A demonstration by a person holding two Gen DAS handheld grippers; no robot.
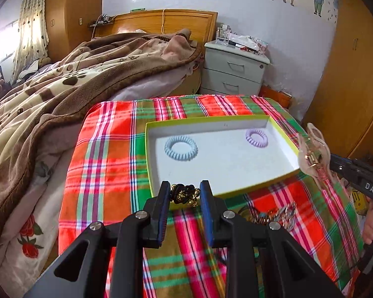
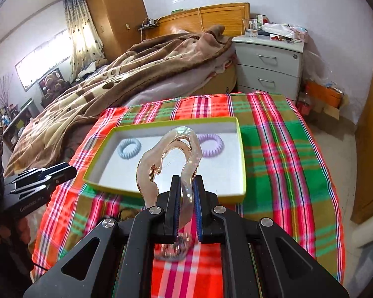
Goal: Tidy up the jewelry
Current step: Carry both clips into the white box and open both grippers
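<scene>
Presently, two hand-held grippers hover over a table draped in a red, green and orange plaid cloth [image 1: 107, 164], each with an accessory pinched between its fingers. The left gripper [image 1: 185, 193] is clenched on a black-and-gold beaded hair tie [image 1: 184, 193], held at the near rim, at 6 o'clock, of a shallow white tray with a yellow-green edge [image 1: 238, 192]. The right gripper [image 2: 187, 191] is clamped on one handle of a translucent pink claw clip [image 2: 170, 154], which stands upright just short of the tray's near edge. Inside the tray lie a pale blue spiral hair tie [image 1: 181, 148] at 9 o'clock and a lilac spiral hair tie [image 1: 256, 137] at 2 o'clock, well apart. More glittery pieces [image 1: 281, 214] lie on the cloth at 4 o'clock of the left gripper. The clip looks light, stiff, smooth and probably slippery and breakable, so gripping a handle flat seems wise; the beaded tie looks soft and yielding, best pinched across its knot.
</scene>
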